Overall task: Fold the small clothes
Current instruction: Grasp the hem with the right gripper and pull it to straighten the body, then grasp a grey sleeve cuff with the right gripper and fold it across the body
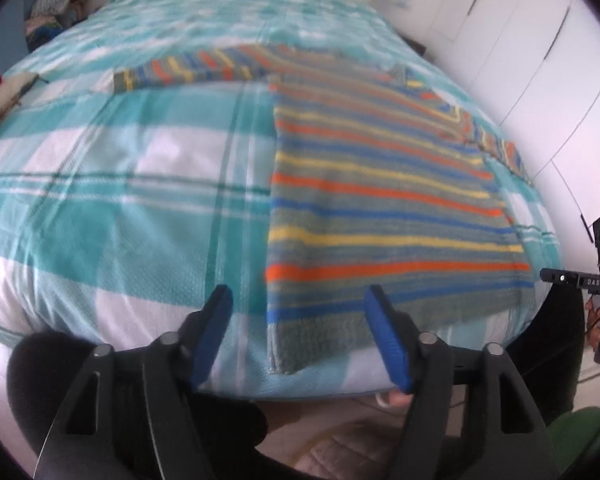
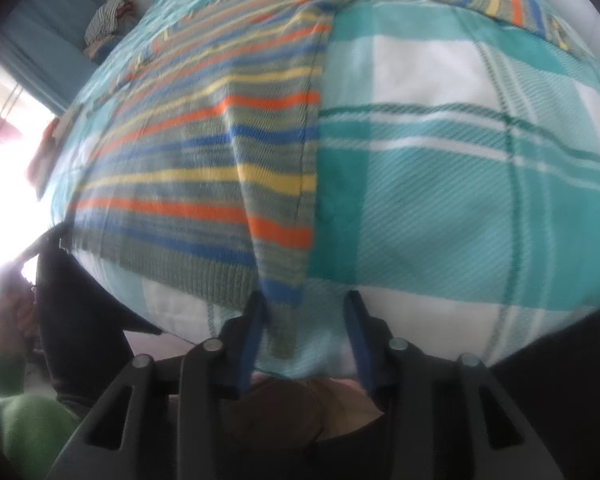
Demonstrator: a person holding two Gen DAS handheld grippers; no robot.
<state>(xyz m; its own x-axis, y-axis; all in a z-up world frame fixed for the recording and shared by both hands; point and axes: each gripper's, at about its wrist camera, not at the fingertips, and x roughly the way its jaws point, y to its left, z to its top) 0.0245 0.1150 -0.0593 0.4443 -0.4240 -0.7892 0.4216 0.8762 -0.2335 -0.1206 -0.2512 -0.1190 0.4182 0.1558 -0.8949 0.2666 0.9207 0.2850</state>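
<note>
A striped sweater (image 1: 380, 184) is laid flat on the checked bedspread (image 1: 120, 200), right of centre, one sleeve (image 1: 188, 66) stretched toward upper left. The left gripper (image 1: 300, 320) is spread, holding nothing. The right gripper (image 2: 304, 320) is half spread around the hem corner; contact is blurred.

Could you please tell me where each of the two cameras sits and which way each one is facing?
Left wrist: on the left claw, looking down along open fingers at the sweater's hem corner on the bed; the other hand shows at far right.
Right wrist: on the right claw, tilted down over the opposite hem corner; a green sleeve shows lower left.
Shared: the same striped sweater and checked bed cover.
</note>
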